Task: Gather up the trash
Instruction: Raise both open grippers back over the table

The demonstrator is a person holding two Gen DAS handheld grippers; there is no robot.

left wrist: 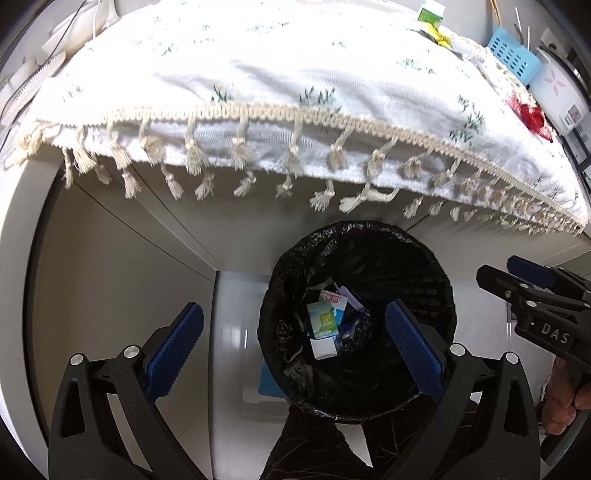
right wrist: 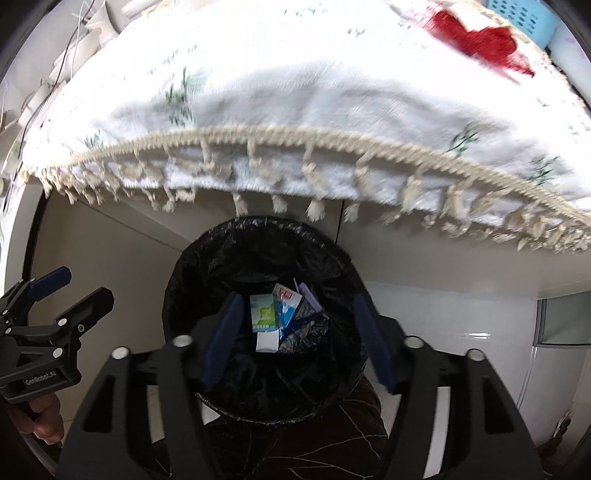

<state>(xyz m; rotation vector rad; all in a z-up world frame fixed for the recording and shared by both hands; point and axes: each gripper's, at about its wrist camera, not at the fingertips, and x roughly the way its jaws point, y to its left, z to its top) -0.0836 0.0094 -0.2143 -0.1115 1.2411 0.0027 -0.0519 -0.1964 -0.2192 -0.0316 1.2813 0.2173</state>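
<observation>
Both grippers — left [left wrist: 293, 347], right [right wrist: 295, 339] — fingers spread, empty, above trash bin [left wrist: 280, 266] holding cartons [left wrist: 324, 319].

Black hand-held gripper [left wrist: 293, 347], blue ribbed pads [left wrist: 173, 349]

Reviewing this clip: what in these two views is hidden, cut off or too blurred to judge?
- Left wrist view: the green carton on the table is cut off by the top edge.
- Right wrist view: the red wrapper is motion-blurred.
- Both views: trash deep in the bin is buried under the box.
</observation>
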